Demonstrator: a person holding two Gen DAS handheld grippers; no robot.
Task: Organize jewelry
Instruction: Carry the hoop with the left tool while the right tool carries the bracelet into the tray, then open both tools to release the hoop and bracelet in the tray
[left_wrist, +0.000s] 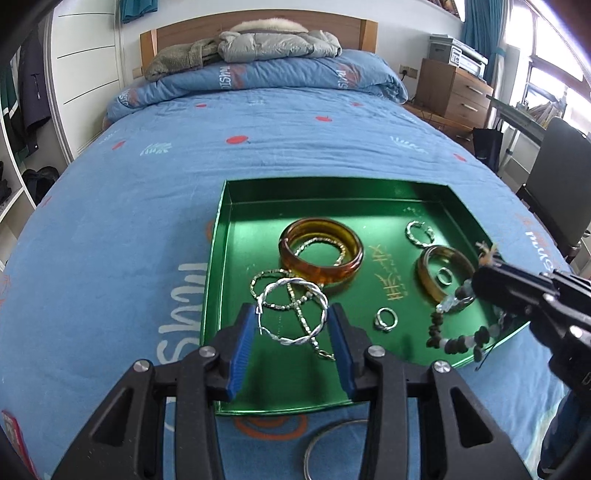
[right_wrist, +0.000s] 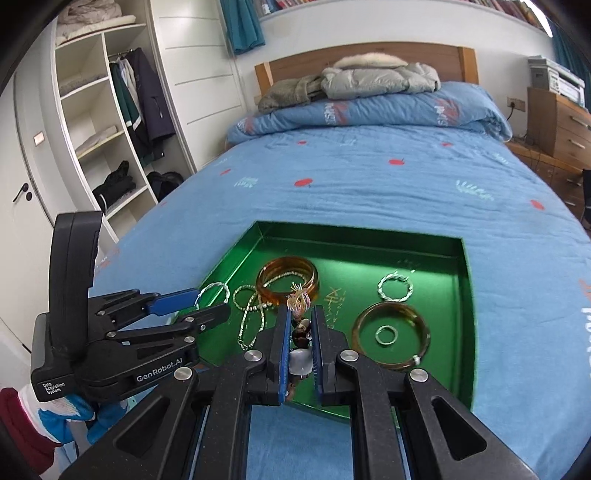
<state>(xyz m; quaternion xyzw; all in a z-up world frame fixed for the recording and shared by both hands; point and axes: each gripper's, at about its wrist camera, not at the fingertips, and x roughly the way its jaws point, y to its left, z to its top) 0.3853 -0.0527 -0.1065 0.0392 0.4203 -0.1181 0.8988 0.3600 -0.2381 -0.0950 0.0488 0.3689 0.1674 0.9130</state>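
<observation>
Beaded bracelet (left_wrist: 456, 332) pinched between the pads of the right gripper (right_wrist: 300, 345), hanging over the near right corner of the green tray (left_wrist: 332, 190), tassel end (right_wrist: 298, 300) above the fingertips. Twisted silver bangle (left_wrist: 291, 314) between the blue pads of the left gripper (left_wrist: 293, 326), jaws spread around it, over the near left part of the tray, touching or not cannot be told. Around the tray, blue bedcover (left_wrist: 129, 221); behind it folded quilt (left_wrist: 258, 79) and wooden headboard (left_wrist: 258, 31).
</observation>
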